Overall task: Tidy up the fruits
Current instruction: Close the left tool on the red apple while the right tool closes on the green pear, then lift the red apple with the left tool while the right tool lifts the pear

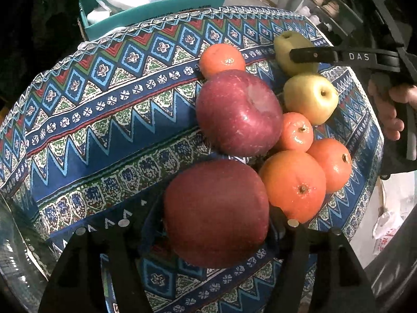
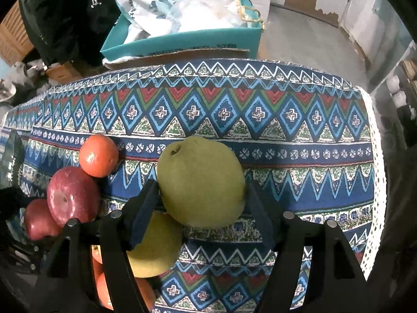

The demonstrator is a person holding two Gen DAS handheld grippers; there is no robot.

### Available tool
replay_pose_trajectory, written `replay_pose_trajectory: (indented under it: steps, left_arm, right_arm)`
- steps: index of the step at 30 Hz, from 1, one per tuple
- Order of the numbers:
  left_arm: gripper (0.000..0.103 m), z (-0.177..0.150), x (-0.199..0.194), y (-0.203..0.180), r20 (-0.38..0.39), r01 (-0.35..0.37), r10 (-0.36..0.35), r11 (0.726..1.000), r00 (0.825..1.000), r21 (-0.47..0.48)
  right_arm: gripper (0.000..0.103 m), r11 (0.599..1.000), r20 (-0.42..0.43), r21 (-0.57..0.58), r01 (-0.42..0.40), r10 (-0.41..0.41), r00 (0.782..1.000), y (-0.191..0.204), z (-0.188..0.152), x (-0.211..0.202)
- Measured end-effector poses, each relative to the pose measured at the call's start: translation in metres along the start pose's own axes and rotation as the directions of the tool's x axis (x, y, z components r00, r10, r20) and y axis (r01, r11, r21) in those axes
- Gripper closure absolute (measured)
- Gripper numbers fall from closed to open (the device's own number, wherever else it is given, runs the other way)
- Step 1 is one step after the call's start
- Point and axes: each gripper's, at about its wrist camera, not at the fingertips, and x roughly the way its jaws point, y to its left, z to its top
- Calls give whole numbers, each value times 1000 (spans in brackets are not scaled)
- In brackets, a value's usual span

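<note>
Fruit lies bunched on a patterned blue tablecloth (image 1: 104,120). My left gripper (image 1: 216,224) is shut on a big red apple (image 1: 216,216) at the near edge. A second red apple (image 1: 239,112) lies just beyond it, with several oranges (image 1: 292,185) and a yellow-green pear (image 1: 310,99) to the right. My right gripper (image 2: 203,203) is shut on a green pear (image 2: 200,182) above the cloth; it also shows in the left wrist view (image 1: 294,54), with one finger (image 1: 312,55) across that pear. A second yellow pear (image 2: 153,245) lies under its left finger.
A teal cardboard box (image 2: 182,41) full of plastic bags stands behind the table. A dark bag (image 2: 60,18) sits at the back left. The cloth's right edge (image 2: 375,182) drops off near white shelving. A hand (image 1: 388,109) holds the right gripper's handle.
</note>
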Motion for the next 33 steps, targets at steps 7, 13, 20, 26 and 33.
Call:
replay_pose_trajectory:
  steps: [7, 13, 20, 26, 33]
  left_arm:
    - [34, 0, 0, -1, 0, 4, -4, 1000, 1000, 5]
    - [34, -1, -2, 0, 8, -3, 3, 1000, 1000, 15]
    - [34, -2, -9, 7, 26, -27, 27, 1000, 999, -3]
    - [34, -3, -9, 14, 15, -41, 42, 999, 999, -25]
    - [34, -1, -7, 12, 14, -55, 55, 998, 998, -14]
  right_arm:
    - [28, 1000, -33, -20, -3, 3, 999, 8, 2, 12]
    - [28, 999, -34, -38, 5, -6, 999, 14, 4, 17]
    - [40, 1000, 41, -20, 8, -7, 999, 16, 0, 0]
    - [51, 999, 31, 22, -39, 39, 999, 4, 9, -10]
    - [31, 996, -77, -76, -43, 37, 996, 11, 12, 13]
